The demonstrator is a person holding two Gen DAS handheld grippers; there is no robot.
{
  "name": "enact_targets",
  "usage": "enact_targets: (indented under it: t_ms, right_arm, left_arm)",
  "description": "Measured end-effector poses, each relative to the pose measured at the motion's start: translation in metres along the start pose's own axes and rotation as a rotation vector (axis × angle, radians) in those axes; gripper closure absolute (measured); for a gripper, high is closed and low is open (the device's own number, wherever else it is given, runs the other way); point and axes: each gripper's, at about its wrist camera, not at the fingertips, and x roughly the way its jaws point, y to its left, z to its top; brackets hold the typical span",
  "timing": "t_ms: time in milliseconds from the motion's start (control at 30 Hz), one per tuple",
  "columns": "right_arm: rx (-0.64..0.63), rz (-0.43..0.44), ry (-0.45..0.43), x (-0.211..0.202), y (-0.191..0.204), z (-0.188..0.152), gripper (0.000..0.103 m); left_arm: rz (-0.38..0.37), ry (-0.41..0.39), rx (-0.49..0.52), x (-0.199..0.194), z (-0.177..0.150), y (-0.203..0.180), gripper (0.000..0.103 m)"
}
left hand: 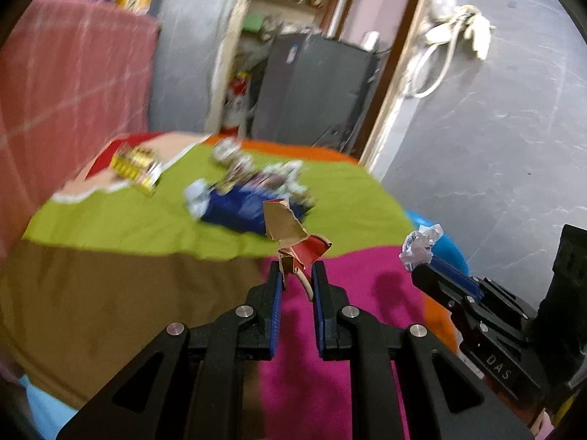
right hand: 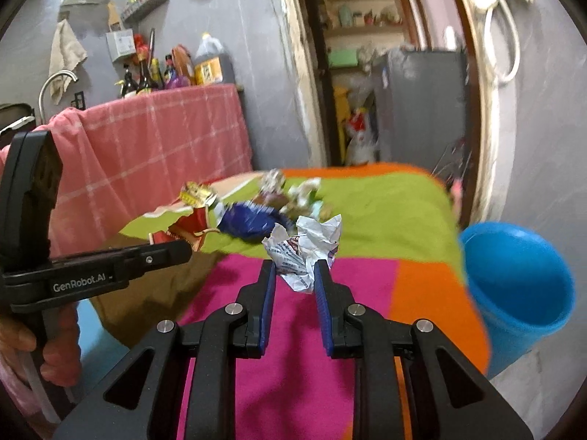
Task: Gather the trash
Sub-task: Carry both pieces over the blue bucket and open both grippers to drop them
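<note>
Left tool (left hand: 297,269) pinches torn cardboard (left hand: 284,225); right tool (right hand: 295,269) grips crumpled paper (right hand: 308,253).

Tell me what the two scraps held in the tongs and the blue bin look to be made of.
Scrap in the left tongs: torn cardboard scrap, matte brown inside with a red printed face; ragged, stiff edges suggest card.
Scrap in the right tongs: crumpled paper, white with fine print, sharply creased, likely thin paper.
Blue bin: probably moulded plastic, smooth and evenly coloured.

A torn brown-and-red card scrap (left hand: 290,233) and a crumpled printed paper (right hand: 306,253) are held aloft; blue and foil wrappers (left hand: 253,190) are heaped on the cloth.
</note>
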Motion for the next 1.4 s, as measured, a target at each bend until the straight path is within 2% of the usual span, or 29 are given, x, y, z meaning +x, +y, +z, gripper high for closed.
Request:
enact_targets:
  t_ms: [133,233,367,567,733,933,1133,1400]
  right_arm:
    - [-0.016,-0.07,-0.087,-0.021,-0.014,0.006,0.084]
    - [-0.017,-0.144,-0.154,-0.037,-0.032,0.011,0.084]
    - [-0.033,-0.274,-0.233,-0.054,-0.063,0.017,0.084]
    - [-0.031,-0.423,-0.312,-0.069,-0.113,0.02,0.084]
    - [0.012,-0.488,-0.329,-0.067,-0.154,0.017,0.084]
    - [0.111,-0.525,-0.3,-0.059,-0.2,0.007,0.084]
    - [0.18,-0.53,-0.261,-0.05,-0.228,0.0,0.083]
    - [0.237,-0.523,-0.21,-0.032,-0.247,0.001,0.081]
  left_arm:
    - [-0.017,-0.092,0.069,0.009,0.009,-0.031,0.091]
    - [-0.057,-0.15,0.107,0.022,0.022,-0.054,0.091]
    - [-0.101,-0.221,0.162,0.045,0.039,-0.092,0.091]
    - [-0.16,-0.265,0.217,0.083,0.056,-0.14,0.091]
    - [-0.211,-0.219,0.233,0.126,0.068,-0.172,0.091]
    - [-0.263,-0.091,0.225,0.181,0.078,-0.196,0.091]
    - [-0.266,0.006,0.236,0.222,0.078,-0.21,0.09]
    - [-0.258,0.106,0.215,0.248,0.066,-0.214,0.086]
